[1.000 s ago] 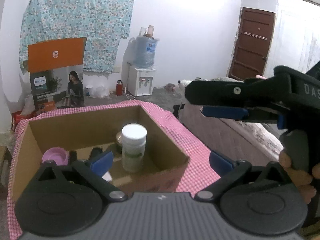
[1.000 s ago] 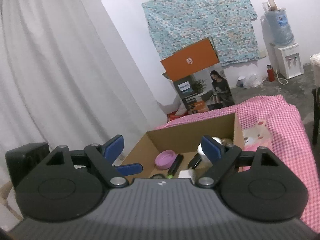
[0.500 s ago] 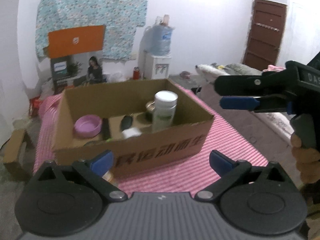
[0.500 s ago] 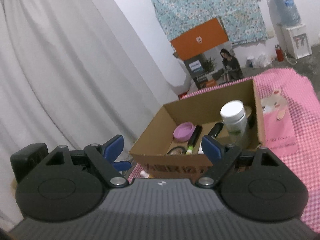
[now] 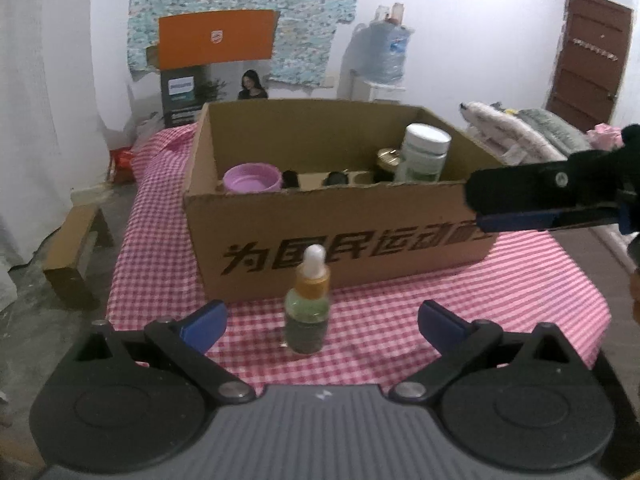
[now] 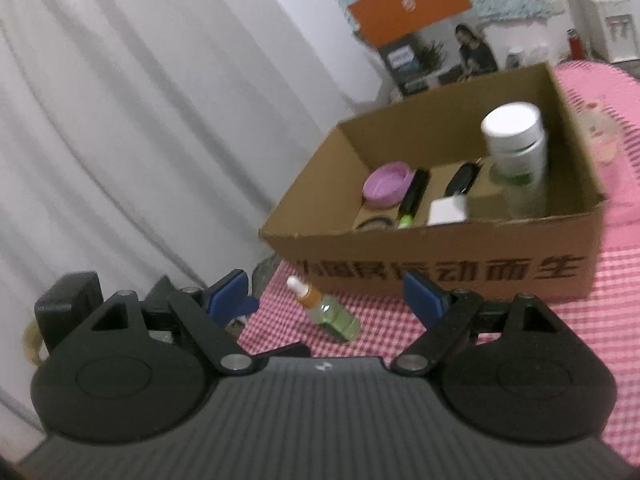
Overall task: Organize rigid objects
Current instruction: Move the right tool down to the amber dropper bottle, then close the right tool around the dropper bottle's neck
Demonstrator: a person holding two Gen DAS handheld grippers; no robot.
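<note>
A small green dropper bottle (image 5: 307,312) with an orange collar and white bulb stands upright on the pink checked cloth, just in front of the cardboard box (image 5: 340,236). My left gripper (image 5: 320,320) is open, with the bottle between its fingers but untouched. In the right wrist view the same dropper bottle (image 6: 326,312) shows between the open fingers of my right gripper (image 6: 326,296). The right gripper (image 5: 516,204) also reaches in from the right edge of the left view, in front of the box. Inside the box (image 6: 440,256) are a white-capped bottle (image 6: 516,148), a purple lid (image 6: 387,182) and several small items.
The pink checked cloth (image 5: 440,320) covers a low table. A grey curtain (image 6: 140,120) hangs at the left. A wooden bench (image 5: 76,248) stands left of the table. An orange-topped carton (image 5: 216,64), a water dispenser (image 5: 386,60) and a brown door (image 5: 592,56) line the far wall.
Both grippers have drawn back and sunk, tilting downward. The box front and the dropper bottle in front of it have come into view. Both stay open.
</note>
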